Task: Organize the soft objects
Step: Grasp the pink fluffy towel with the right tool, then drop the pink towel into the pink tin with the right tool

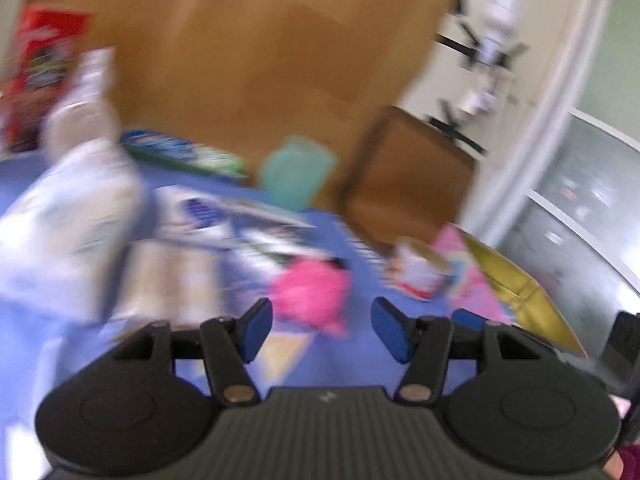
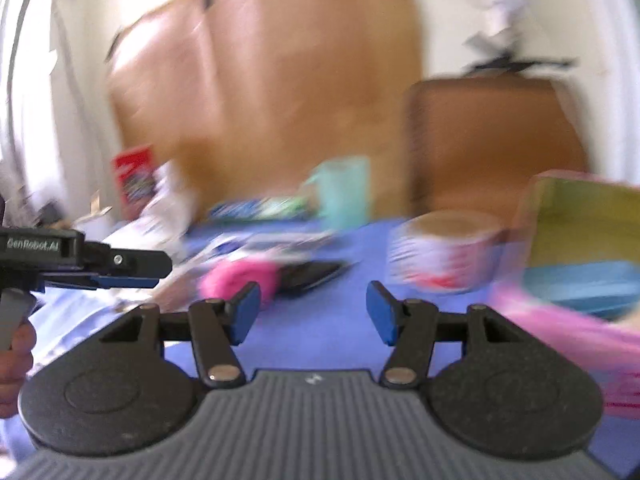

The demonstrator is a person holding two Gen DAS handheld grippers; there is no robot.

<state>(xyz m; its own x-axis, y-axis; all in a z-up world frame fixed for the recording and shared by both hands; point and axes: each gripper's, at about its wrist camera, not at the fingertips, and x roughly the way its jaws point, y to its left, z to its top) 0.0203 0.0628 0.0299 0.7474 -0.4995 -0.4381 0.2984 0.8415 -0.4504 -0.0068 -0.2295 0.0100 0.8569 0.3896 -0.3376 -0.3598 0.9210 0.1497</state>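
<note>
Both views are smeared with motion blur, so much of the clutter on the blue-covered desk (image 1: 360, 344) cannot be named for certain. The pink fluffy soft object (image 1: 310, 292) lies on the blue cloth, and I will place everything else against it. The left gripper (image 1: 322, 330) hangs just short of the pink fluffy soft object with its blue-padded jaws parted and nothing between them — the pink fluff shows beyond the gap, not touched by either pad. The right gripper (image 2: 314, 312) is likewise parted and empty, with bare blue cloth in the gap and the pink fluffy soft object ahead of its left-hand pad. In the right wrist view the left gripper also juts in from the left edge, a hand (image 2: 14, 364) gripping its handle. Behind the pink fluffy soft object stands a teal cup (image 1: 296, 174) near the back edge of the desk. To its right sits a round container with red and white printing (image 2: 444, 252), and further right an open pink box (image 2: 580, 240) — yellow-green inside. To its left lie white and blue packets (image 1: 80, 216), too blurred to read.
</note>
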